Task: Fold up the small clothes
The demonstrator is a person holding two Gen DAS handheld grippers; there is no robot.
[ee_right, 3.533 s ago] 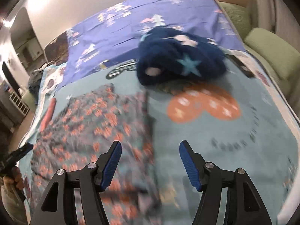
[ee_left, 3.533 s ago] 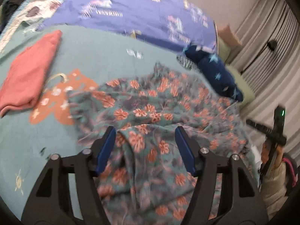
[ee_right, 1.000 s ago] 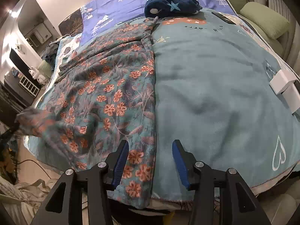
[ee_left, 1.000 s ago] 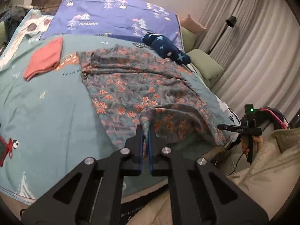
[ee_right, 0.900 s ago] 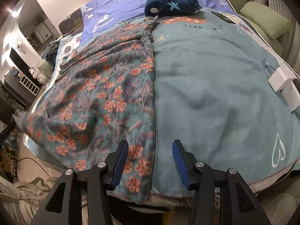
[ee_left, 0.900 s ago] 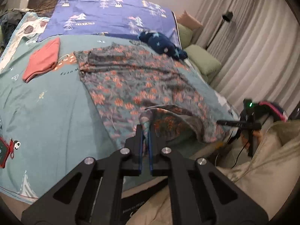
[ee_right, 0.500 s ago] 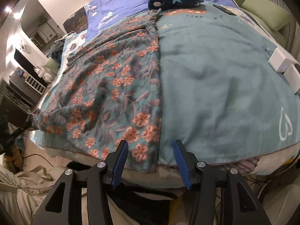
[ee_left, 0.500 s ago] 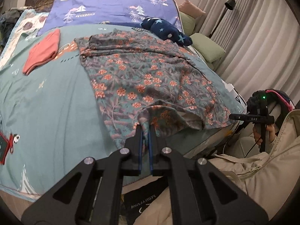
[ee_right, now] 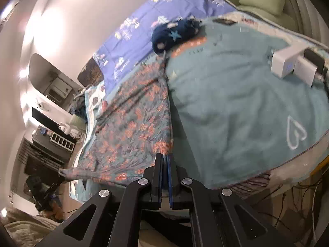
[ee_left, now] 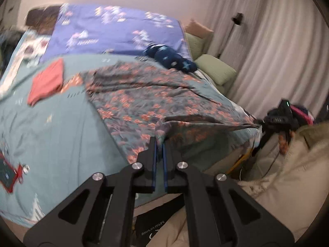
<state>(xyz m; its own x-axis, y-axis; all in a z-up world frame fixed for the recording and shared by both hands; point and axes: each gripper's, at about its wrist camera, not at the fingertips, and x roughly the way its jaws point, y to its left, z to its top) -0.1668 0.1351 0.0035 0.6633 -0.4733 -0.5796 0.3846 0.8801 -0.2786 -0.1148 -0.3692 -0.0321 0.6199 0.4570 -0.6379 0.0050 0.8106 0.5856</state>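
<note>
Two near corners of the flowery cloth (ee_left: 144, 98) were pinched and lifted off the near edge of the teal blanket (ee_left: 51, 127), while the rest of it lay spread flat up the middle of the bed. One corner was squeezed tight in the left gripper (ee_left: 160, 144) and the other in the right gripper (ee_right: 165, 156), so the hem between them hung pulled straight. Past the cloth sat a dark blue starry bundle (ee_left: 172, 58) near the purple sheet (ee_left: 115, 33), a folded red piece (ee_left: 46, 81) lay off to the left, and two white boxes (ee_right: 292, 65) rested on the blanket's right edge.
</note>
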